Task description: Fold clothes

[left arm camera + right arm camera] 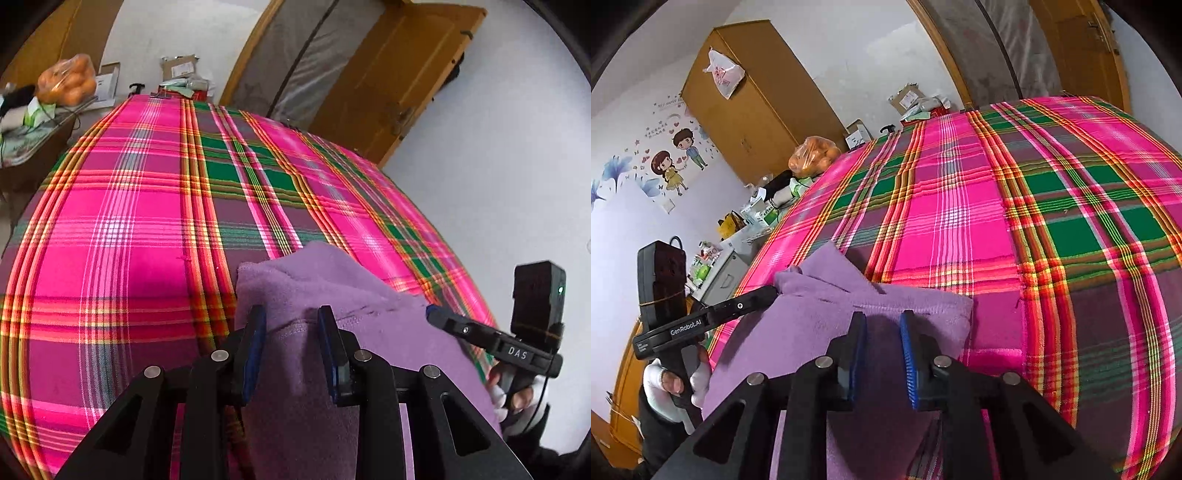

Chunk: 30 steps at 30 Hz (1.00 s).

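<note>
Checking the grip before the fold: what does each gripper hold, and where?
Both jaws stand apart over the purple garment; neither left gripper nor right gripper visibly clamps it.

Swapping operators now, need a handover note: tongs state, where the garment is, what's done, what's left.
Left tongs: open, fingers astride a hem of the purple fleece garment, not clamped.
Right tongs: open, over the garment's other end.
Garment: lying bunched at the near edge of the plaid bedspread, partly doubled over itself.
Done: garment is on the bed, at most a rough first fold.
Left: grip both ends, square the fold up, finish folding.
</note>
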### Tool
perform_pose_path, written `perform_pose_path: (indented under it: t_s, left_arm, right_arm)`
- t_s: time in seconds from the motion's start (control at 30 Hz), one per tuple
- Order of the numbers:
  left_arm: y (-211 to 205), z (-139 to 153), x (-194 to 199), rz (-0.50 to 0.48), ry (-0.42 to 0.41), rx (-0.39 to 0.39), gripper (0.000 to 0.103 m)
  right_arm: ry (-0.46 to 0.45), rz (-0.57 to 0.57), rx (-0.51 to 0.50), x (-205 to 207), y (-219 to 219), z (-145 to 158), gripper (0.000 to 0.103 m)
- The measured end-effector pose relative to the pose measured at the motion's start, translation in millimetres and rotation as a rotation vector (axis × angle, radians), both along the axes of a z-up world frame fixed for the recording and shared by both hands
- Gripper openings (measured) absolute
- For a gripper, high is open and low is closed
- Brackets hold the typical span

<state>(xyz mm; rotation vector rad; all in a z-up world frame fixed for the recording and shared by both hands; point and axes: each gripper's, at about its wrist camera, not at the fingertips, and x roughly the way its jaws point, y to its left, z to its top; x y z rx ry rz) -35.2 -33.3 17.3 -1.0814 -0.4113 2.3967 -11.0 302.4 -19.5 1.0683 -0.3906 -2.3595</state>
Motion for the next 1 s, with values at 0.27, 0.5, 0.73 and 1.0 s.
perform_pose_path:
  t_s: [0.27, 0.5, 0.73, 1.0]
  left_arm:
    - [-4.1, 24.4, 81.3, 0.033, 0.139, -0.002, 0.030]
    - [1.2, 2.7, 127.6, 0.060, 0.154, -0.043, 0.030]
    - [-3.4, 7.5, 148.0, 0.100, 0.182, -0.033, 0.030]
    - [1.8, -10.5, 159.8, 0.142, 0.186, -0.047, 0.030]
  right_arm:
    - [0.137, 0.065, 0.002, 70.1, 0.3, 17.0, 0.023]
    - [0.203, 0.087, 0.075, 115.3, -6.3, 8.1, 0.024]
    - [0.236, 0.094, 0.053, 135.3, -2.6, 19.2, 0.026]
    - [0.265, 0.129, 0.095, 154.3, -12.4, 9.2, 0.027]
